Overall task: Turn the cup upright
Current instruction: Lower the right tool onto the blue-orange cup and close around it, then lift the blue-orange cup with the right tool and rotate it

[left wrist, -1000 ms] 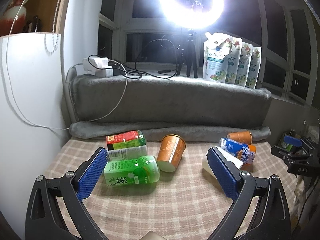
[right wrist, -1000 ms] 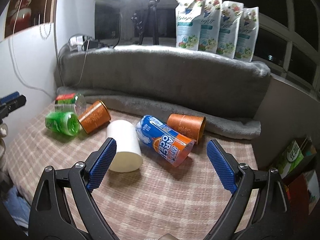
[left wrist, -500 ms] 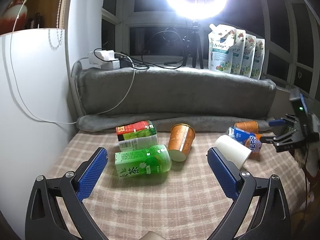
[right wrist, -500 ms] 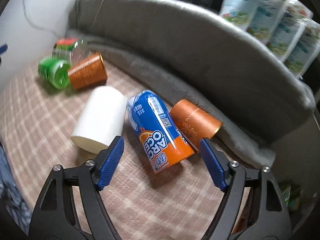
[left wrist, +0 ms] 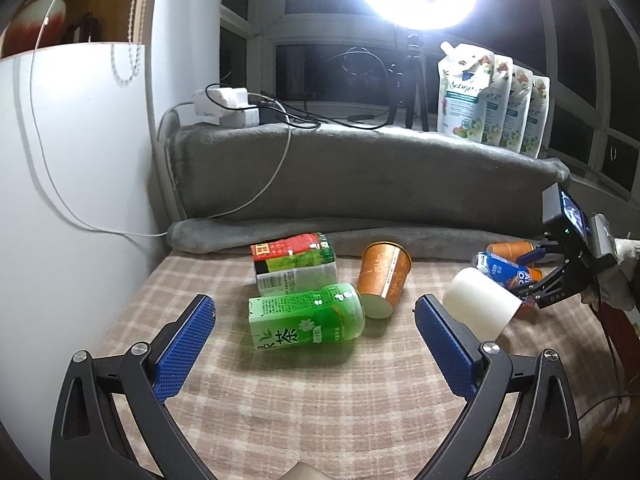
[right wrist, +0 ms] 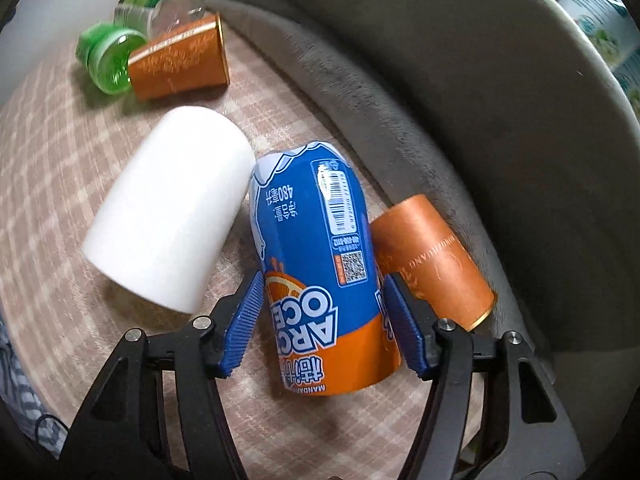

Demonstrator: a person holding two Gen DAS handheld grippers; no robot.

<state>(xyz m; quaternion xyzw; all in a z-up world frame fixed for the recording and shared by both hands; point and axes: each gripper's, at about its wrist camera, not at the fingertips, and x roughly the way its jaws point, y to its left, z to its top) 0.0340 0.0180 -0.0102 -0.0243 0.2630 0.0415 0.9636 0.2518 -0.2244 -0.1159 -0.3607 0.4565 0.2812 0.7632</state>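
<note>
Blue pads of the right gripper [right wrist: 322, 322] flank the blue-and-orange printed drink cup [right wrist: 316, 264] near its orange end, jaws narrowed to about the cup's width — whether the pads already press on it or sit just shy is hard to tell from the right wrist view. This cup lies on its side on the checked cloth-covered table [right wrist: 52, 152], wedged between the plain white paper cup [right wrist: 168, 216] on its left and a copper-coloured paper cup [right wrist: 432, 256] on its right, which rests against the grey rolled blanket [right wrist: 400, 92] at the far edge. Gripping across the body probably suits a tilt up onto one end; the neighbours leave little room for the fingers.

At far left a second copper paper cup [left wrist: 382, 276], a green tea container [left wrist: 306, 320] and a red-and-green carton [left wrist: 294, 262] lie in a cluster, well apart from the work. Spread wide and holding nothing, the left gripper [left wrist: 314, 352] hovers near them, likely just waiting.

Which end of the blue cup is the mouth stays unclear — the near end is cut off from view by its own body.
</note>
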